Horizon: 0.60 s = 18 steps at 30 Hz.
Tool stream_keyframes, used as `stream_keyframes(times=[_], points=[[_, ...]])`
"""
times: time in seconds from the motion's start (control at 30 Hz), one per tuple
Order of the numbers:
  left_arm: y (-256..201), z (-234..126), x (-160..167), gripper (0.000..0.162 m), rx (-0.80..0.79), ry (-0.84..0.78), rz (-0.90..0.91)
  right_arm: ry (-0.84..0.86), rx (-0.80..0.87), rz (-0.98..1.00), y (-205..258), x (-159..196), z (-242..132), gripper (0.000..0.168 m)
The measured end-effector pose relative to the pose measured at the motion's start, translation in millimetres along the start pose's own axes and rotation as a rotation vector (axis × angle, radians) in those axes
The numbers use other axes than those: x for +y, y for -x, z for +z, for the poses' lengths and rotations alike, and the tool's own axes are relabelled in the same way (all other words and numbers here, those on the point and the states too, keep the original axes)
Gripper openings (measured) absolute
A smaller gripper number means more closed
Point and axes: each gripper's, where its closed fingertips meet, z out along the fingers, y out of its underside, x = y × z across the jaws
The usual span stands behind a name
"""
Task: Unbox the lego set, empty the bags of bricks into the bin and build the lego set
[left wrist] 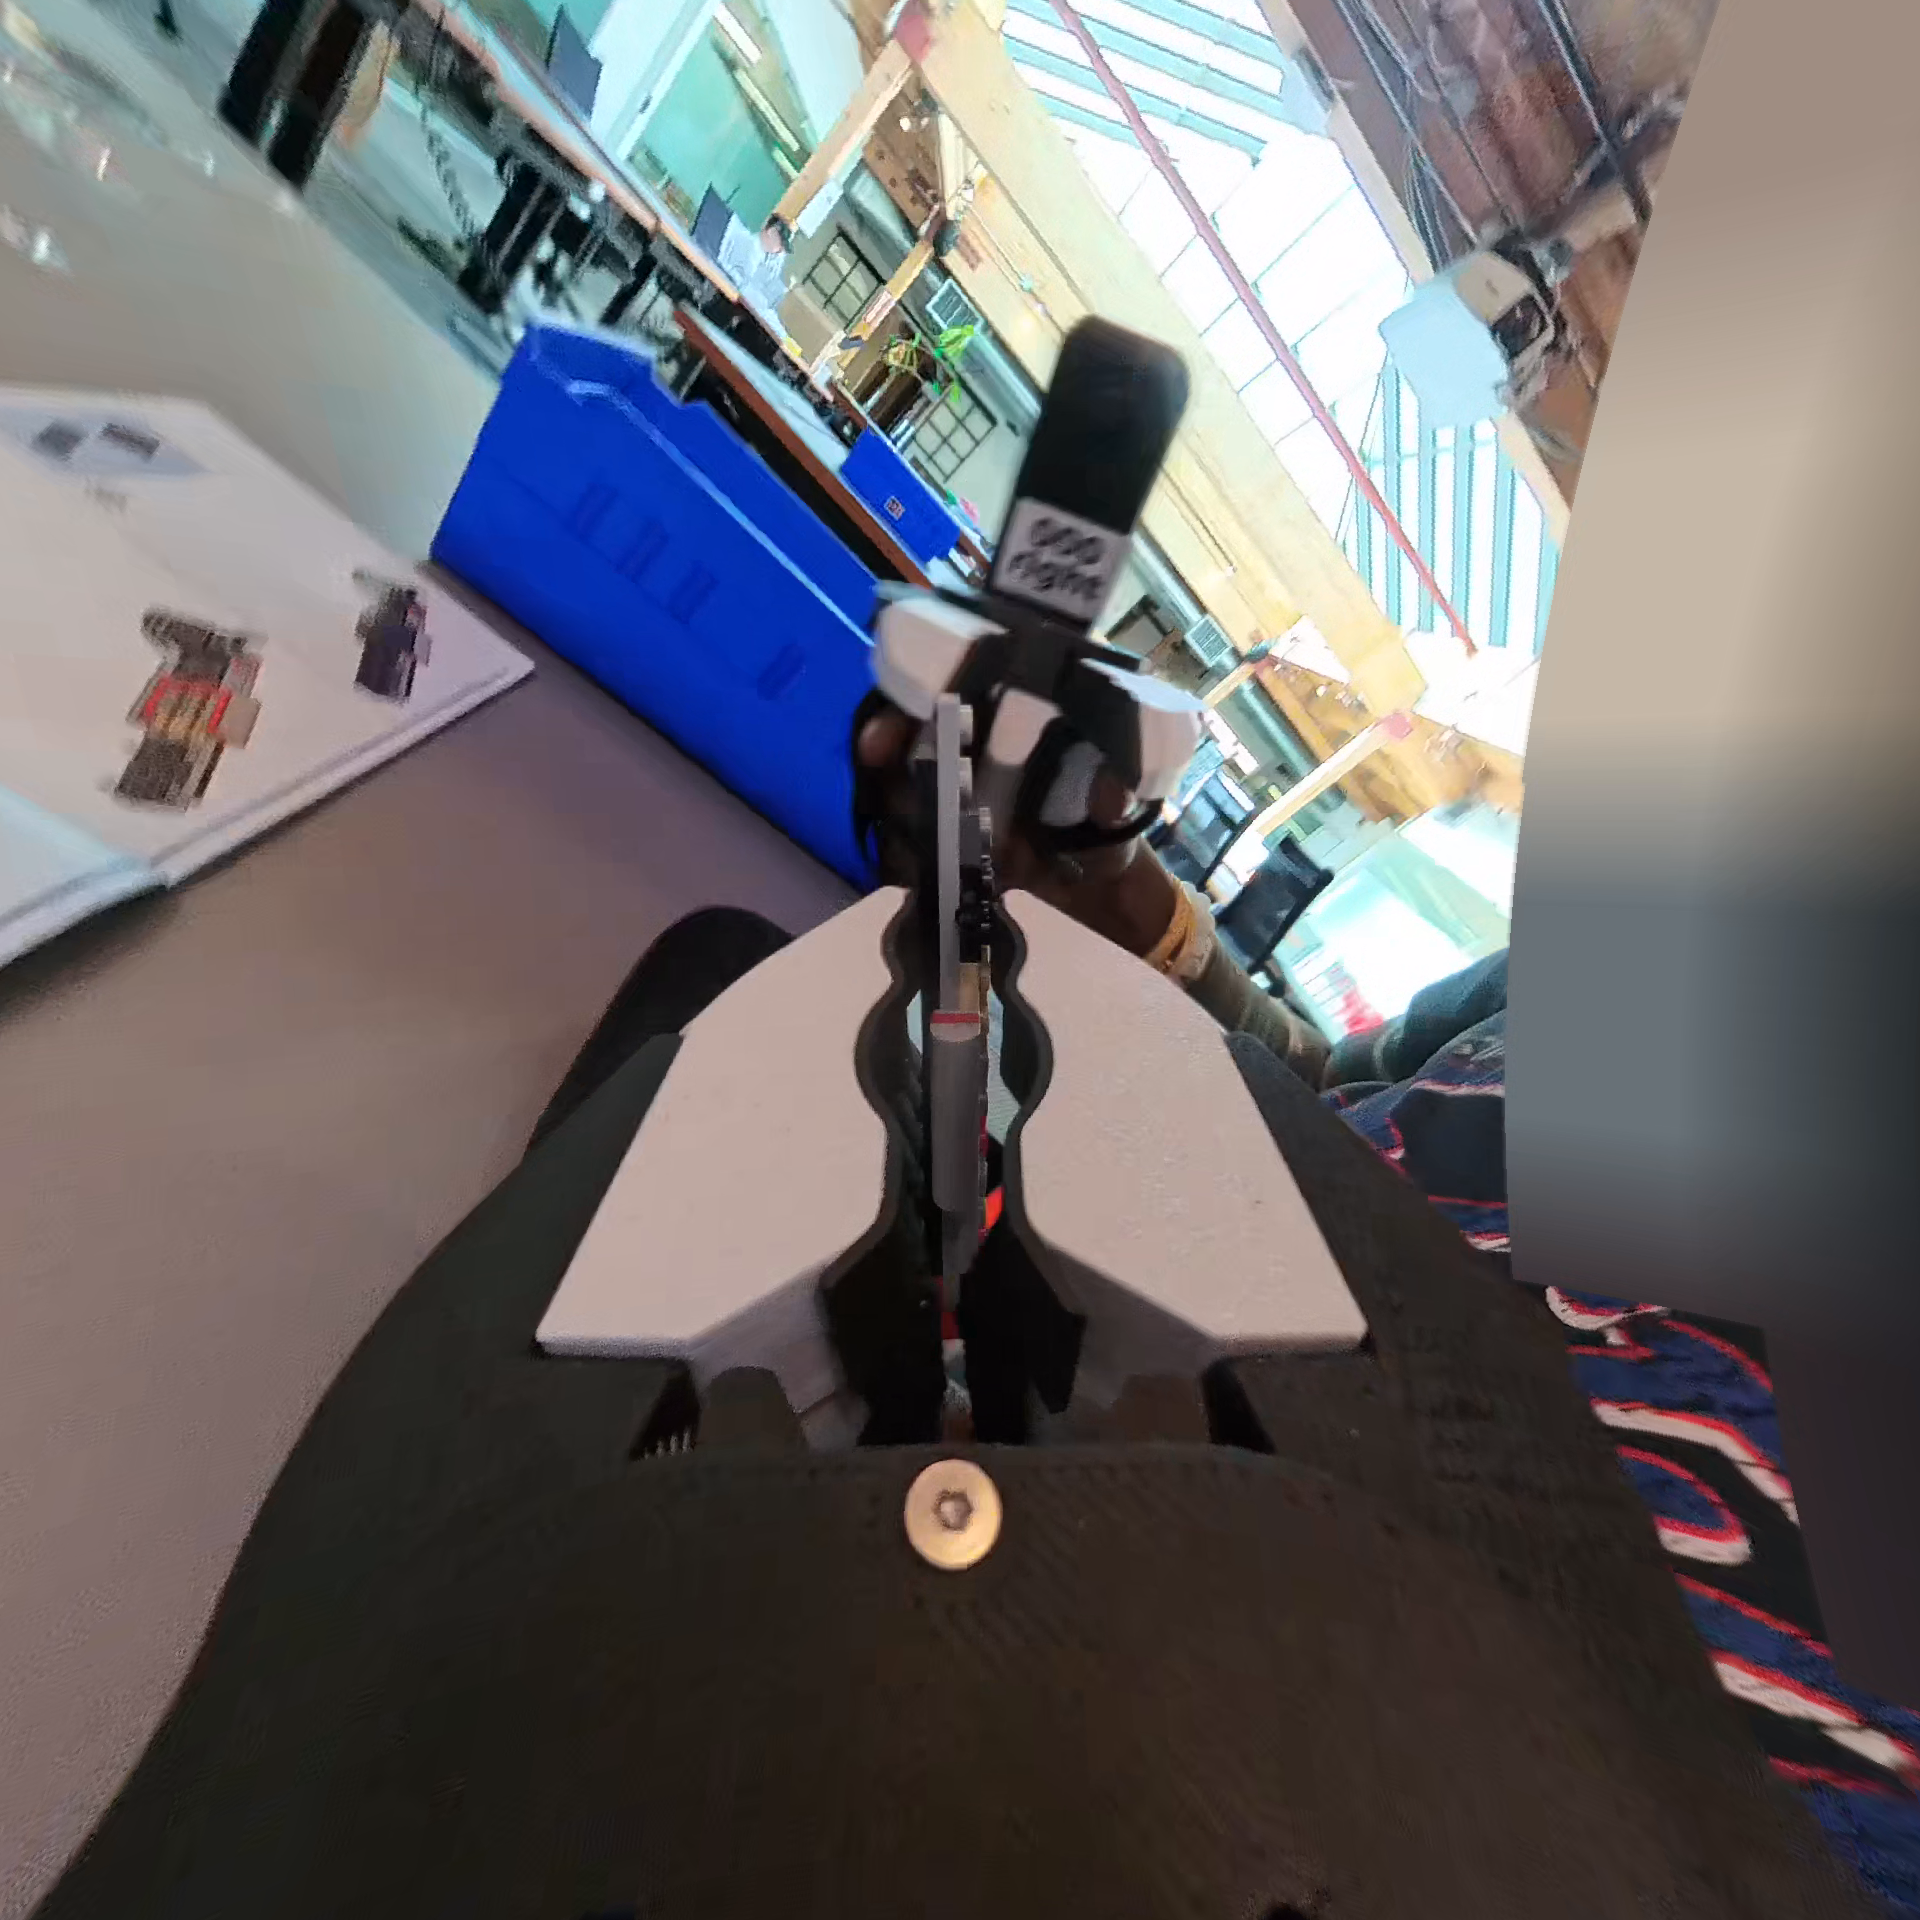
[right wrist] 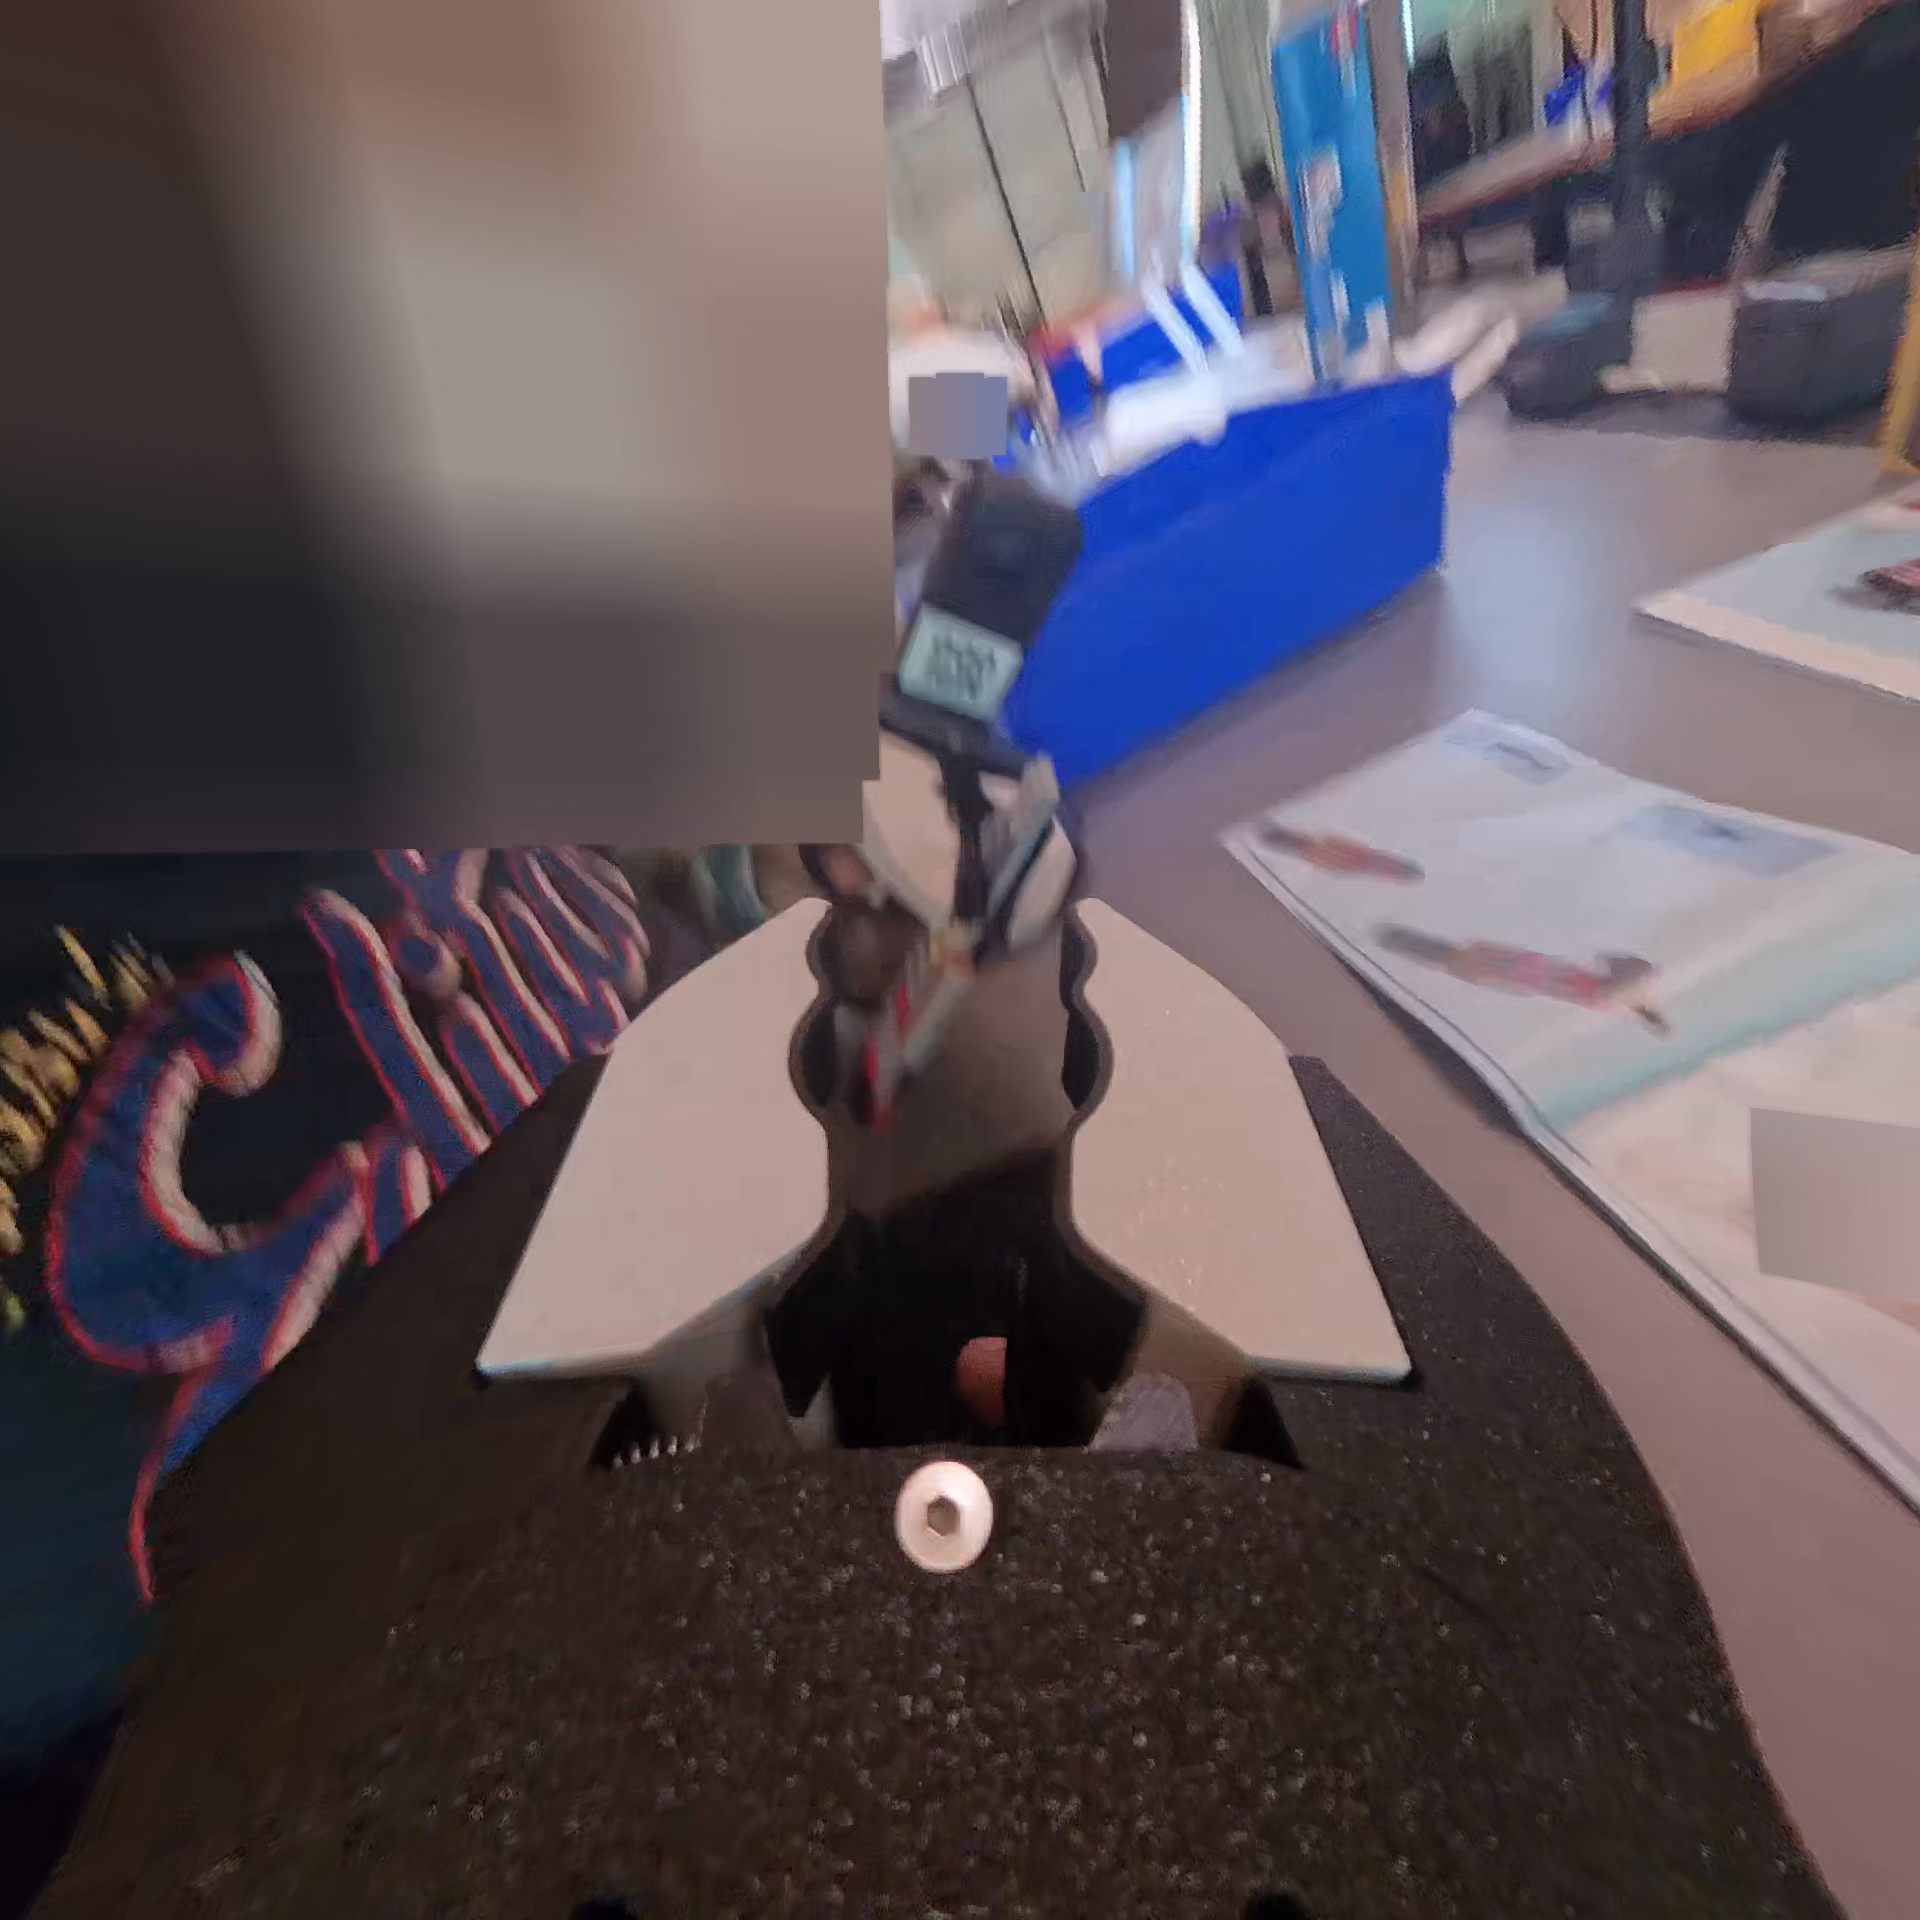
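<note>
The grey table (left wrist: 312, 1039) runs under both views, and on it stands the blue bin (left wrist: 665, 582), the biggest of the task's things, upright behind the two tools; the right wrist view shows it too (right wrist: 1247, 582), though its inside is hidden from both cameras. An open instruction booklet (right wrist: 1621, 935) lies flat on the table beside the bin, pages up, and its corner shows in the left wrist view (left wrist: 208, 644) (the printed figures are too blurred to make out). A person in a dark top with blue, white and red lettering (right wrist: 312, 1091) sits close behind the tools.

The left gripper (left wrist: 961, 925) is clamped on a thin, partly built lego piece (left wrist: 954, 1039), grey with a red band and dark bits, held edge-on between its grey fingers (left wrist: 748, 1122) and lifted clear of the table. The right gripper (right wrist: 940, 935) faces it, fingers a narrow way apart, with the far end of the build (right wrist: 935, 997) sitting in the gap. Whether those fingers actually pinch the piece cannot be told through the motion blur.
</note>
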Motion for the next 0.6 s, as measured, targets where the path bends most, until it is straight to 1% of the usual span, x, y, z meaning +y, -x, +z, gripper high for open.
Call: stream_keyframes(times=[0.1, 0.13, 0.17, 0.2, 0.23, 0.33, 0.37, 0.47, 0.53, 0.6], points=[[10.2, -9.4, 6.9, 0.012, 0.013, 0.054, -0.186, 0.431, 0.218, -0.151, -18.7, 48.5, -33.7, 0.048], [10.9, -10.6, 9.8, 0.012, 0.029, 0.076, -0.24, 0.564, 0.255, -0.168, -21.7, 65.4, -44.6, 0.048], [10.4, -11.1, 12.3, 0.012, 0.049, 0.096, -0.29, 0.662, 0.269, -0.174, -22.4, 78.9, -52.5, 0.046], [10.1, -10.9, 14.2, 0.012, 0.067, 0.112, -0.335, 0.721, 0.275, -0.179, -22.5, 88.2, -56.8, 0.043], [9.8, -10.2, 15.9, 0.012, 0.083, 0.125, -0.374, 0.756, 0.273, -0.188, -21.9, 94.9, -58.5, 0.039], [11.0, -7.4, 21.6, 0.012, 0.099, 0.153, -0.442, 0.81, 0.298, -0.177, -24.0, 107.1, -58.8, 0.036], [11.2, -6.7, 23.1, 0.012, 0.099, 0.158, -0.453, 0.82, 0.307, -0.16, -24.5, 110.6, -57.8, 0.036], [12.7, -6.4, 25.0, 0.012, 0.091, 0.155, -0.464, 0.845, 0.351, -0.133, -29.5, 121.1, -55.3, 0.045], [13.2, -7.1, 25.4, 0.012, 0.093, 0.149, -0.483, 0.877, 0.361, -0.176, -33.4, 128.2, -55.9, 0.042], [13.7, -8.0, 26.9, 0.012, 0.093, 0.151, -0.498, 0.867, 0.349, -0.23, -34.3, 126.9, -53.1, 0.036]])
